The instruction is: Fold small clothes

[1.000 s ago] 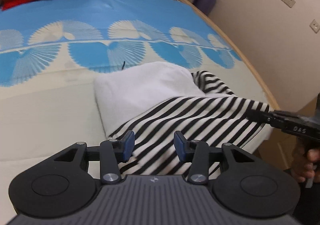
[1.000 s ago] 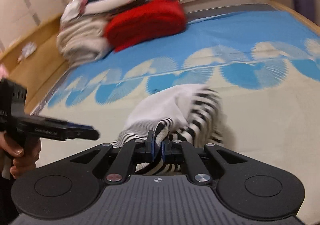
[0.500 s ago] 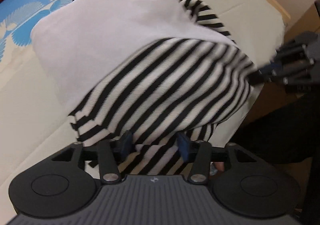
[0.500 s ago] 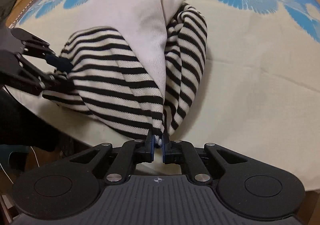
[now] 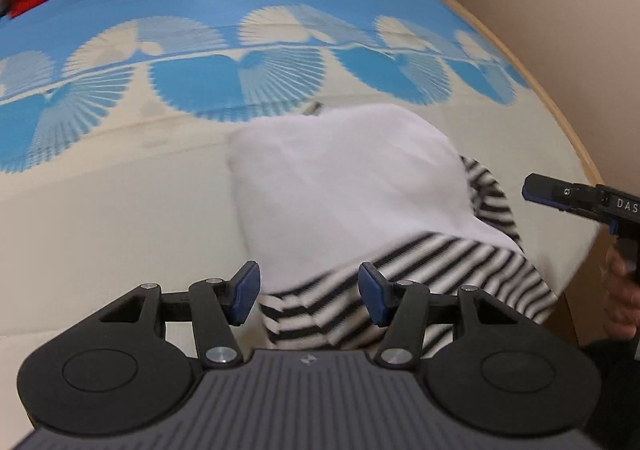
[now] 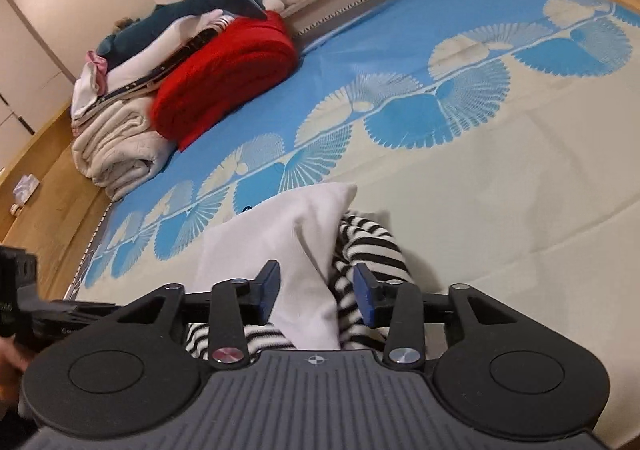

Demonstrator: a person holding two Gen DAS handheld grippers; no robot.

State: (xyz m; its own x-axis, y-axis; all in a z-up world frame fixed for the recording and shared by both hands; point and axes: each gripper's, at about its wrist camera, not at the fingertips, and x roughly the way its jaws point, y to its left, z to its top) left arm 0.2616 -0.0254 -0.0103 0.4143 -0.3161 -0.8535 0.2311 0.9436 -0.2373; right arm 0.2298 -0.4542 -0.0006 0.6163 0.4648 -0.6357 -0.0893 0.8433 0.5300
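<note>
A small garment, white point(image 5: 340, 177) with black-and-white striped parts point(image 5: 460, 270), lies folded in a heap near the bed's front edge; it also shows in the right wrist view point(image 6: 288, 246). My left gripper point(image 5: 306, 296) is open just above its near striped edge and holds nothing. My right gripper point(image 6: 316, 296) is open over the garment's other end and holds nothing. The right gripper's tip point(image 5: 560, 195) shows at the right of the left wrist view, clear of the cloth.
The bed sheet point(image 5: 100, 209) is cream with a blue fan pattern. A red blanket point(image 6: 224, 77), a cream quilt point(image 6: 116, 145) and a pile of clothes with a shark plush point(image 6: 192, 9) sit at the far end. The wooden bed rim point(image 5: 576, 137) runs along the right.
My right gripper has opened and let go of the striped garment. Both grippers have drawn back and tilted up from the cloth, which now rests on the bed.
</note>
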